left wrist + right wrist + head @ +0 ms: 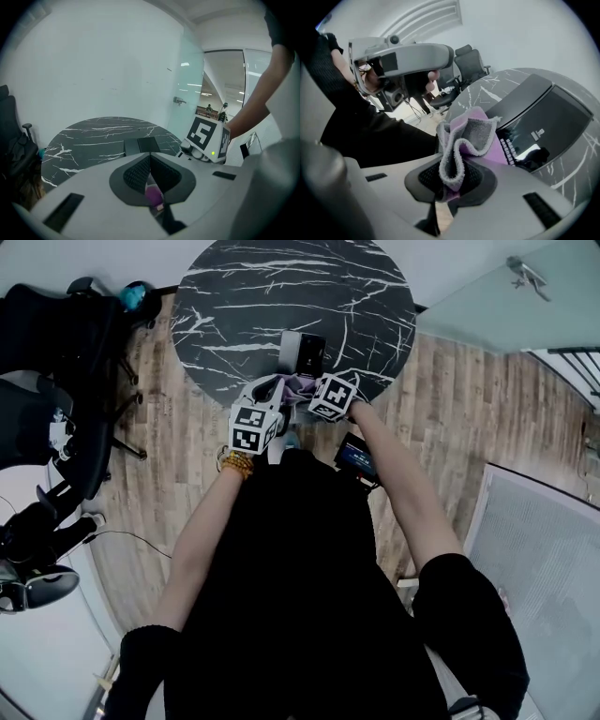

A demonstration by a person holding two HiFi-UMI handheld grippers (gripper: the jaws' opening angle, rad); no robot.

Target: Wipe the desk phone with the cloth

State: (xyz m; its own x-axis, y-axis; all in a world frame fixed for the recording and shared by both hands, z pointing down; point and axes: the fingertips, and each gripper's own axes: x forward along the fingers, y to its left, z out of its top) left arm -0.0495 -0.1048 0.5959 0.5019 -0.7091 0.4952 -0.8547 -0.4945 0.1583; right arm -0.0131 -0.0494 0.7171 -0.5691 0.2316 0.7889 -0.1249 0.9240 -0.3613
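Right gripper (pixel 451 180): jaws pinching the bunched cloth (pixel 466 140). Left gripper (pixel 150 176): jaws pressed together on a purple corner of it. Just beyond, the phone (pixel 543 117) sits on the marble surface (pixel 244 296). Wiping looks about to start; next, the cloth needs lowering onto the phone.

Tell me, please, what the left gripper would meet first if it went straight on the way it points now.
Most likely the desk phone: it sits on the marble table straight beyond the left gripper, which is shut on the cloth. How far off is unclear.
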